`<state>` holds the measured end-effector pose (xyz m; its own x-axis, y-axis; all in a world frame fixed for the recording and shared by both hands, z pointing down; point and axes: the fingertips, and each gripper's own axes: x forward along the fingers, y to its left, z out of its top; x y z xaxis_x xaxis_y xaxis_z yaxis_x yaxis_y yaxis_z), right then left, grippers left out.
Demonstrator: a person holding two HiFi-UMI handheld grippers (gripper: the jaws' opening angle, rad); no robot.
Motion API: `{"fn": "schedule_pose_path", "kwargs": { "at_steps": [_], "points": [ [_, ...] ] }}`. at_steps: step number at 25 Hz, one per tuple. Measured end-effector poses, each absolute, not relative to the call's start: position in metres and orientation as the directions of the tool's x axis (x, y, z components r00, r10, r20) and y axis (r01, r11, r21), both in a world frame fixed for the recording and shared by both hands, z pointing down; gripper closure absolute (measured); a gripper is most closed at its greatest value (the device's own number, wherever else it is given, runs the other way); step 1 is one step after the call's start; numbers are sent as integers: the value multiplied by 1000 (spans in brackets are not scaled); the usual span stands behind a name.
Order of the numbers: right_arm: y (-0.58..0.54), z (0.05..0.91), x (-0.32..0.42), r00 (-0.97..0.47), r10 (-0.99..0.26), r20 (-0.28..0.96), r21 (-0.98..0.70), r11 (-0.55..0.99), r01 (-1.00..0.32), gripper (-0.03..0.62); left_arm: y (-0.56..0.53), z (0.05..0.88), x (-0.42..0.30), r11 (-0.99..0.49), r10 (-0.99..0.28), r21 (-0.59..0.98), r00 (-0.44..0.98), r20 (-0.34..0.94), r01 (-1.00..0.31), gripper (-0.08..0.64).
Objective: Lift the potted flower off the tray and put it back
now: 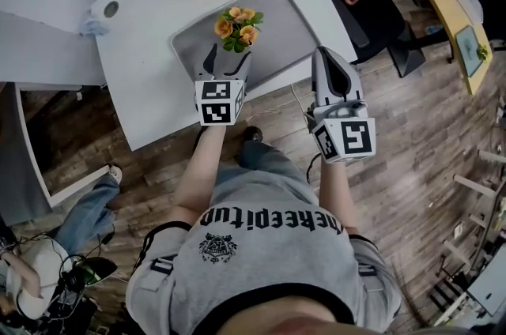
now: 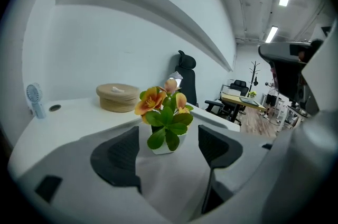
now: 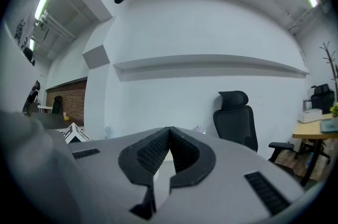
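Standing upright on the grey rectangular tray, the orange-flowered plant in a small white pot is framed just ahead of the left tongs, spread apart and not touching it; the right tongs, closed on nothing, are poised farther off, beside the tray.

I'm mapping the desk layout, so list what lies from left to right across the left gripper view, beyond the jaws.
Going rightward: small fan → cable hole → round woven box → potted flower → yellow desk far back in the room.
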<state>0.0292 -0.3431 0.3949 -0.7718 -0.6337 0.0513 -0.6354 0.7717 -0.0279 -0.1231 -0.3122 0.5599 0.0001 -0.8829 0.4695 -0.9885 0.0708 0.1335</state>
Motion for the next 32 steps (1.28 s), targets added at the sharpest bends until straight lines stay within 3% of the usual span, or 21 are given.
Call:
{"fn": "schedule_pose_path", "kwargs": {
  "at_steps": [11,32],
  "points": [
    [-358,410,42,-746,-659,95,-29,747,-664,591,-339,606,-120,91,-830,106,-17,557,-990,213],
    [-369,424,55,-729,-673,125,-35,732,-681,591,-364,631,-125,155,-831,52,-102,547,-987,218]
  ]
}}
